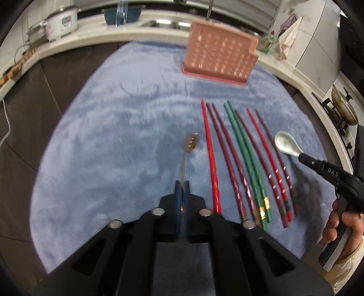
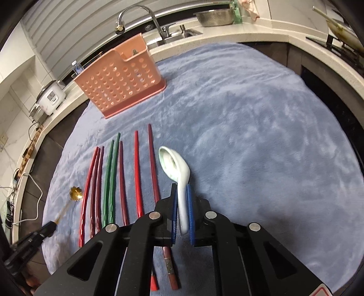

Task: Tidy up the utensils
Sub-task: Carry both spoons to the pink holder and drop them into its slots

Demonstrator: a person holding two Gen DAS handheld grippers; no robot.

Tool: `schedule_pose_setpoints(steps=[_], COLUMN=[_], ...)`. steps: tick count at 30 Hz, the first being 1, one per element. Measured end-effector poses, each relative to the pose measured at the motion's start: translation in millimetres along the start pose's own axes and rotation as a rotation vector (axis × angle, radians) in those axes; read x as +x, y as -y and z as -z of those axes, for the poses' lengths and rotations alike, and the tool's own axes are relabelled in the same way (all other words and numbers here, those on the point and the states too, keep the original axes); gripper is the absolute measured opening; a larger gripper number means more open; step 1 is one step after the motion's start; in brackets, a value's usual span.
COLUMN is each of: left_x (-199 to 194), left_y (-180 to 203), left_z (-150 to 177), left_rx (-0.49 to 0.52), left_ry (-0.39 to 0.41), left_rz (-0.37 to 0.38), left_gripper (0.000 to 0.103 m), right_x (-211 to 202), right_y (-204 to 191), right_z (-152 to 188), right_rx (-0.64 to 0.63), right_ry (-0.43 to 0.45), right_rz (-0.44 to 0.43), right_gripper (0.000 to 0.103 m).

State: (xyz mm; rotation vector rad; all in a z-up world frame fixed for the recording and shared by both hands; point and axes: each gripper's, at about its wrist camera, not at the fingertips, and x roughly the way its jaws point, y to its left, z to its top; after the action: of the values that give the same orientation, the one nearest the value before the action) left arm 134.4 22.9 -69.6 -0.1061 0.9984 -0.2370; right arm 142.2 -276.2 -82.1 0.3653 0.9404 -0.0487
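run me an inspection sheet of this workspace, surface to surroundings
surface: blue fleece cloth over a dark table
job's things: pink perforated holder upright at the far side; eight chopsticks side by side on the cloth
clutter: nothing seen
grippers: left gripper shut on the gold spoon handle; right gripper shut on the white ceramic spoon handle
cables: white cable off the cloth's left edge
surroundings: sink with tap, rice cooker, metal colander, stove
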Motion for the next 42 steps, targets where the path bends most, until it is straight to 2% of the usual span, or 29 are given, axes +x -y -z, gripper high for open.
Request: schedule_pose_setpoints(steps=[10,14,20,23,25,28,31,42], left_x=[-30.2,-46.7,-73.8,-82.0,-79.9,-69.2,-48.4,20.7], left_y=[5.7,14.7,32.4,42.6,47.8,48.2,49.4,48.6], left_z=[-31.8,-58.9,-124.3,-162.2,-188.6,-214.1,-230.9,-254.6], left_rx=[0.024,0.060,0.108,0.132,0.138,0.127,0.135,0.166], left_ry=[0.092,0.132,0.255,0.323,0.351,0.338,0.289,0.139], left_rz=[-0.010,0.001,0.007,-0.006,-0.022,-0.011,-0.004,-0.067], left_gripper=[0.001,0.001,0.001,0.001,0.001,0.001,0.001,0.001], right_x=[-30.1,-42.8,-61.2,-62.1,-54.8,-35.8,-13.9,61.7], right_y=[-4.7,-10.9,-31.0,-54.5,-66.3,-80.8,-90.8,-102.7], right_z=[-22.0,-43.5,-108.8,-151.7,-171.2,-199.2,-214.5,-230.9], right_rx=[-0.024,-0.050,-0.098,-0.155,-0.181,-0.196,-0.218,-0.263], right_ry=[0.059,0.088,0.191,0.249,0.252,0.224,0.189,0.037], right_rz=[0.021,0.019,-0.028,-0.015,-0.014,-0.033,-0.024,0.036], right_gripper=[0.008,0.008,0.008,0.008,0.008,0.008,0.008,0.008])
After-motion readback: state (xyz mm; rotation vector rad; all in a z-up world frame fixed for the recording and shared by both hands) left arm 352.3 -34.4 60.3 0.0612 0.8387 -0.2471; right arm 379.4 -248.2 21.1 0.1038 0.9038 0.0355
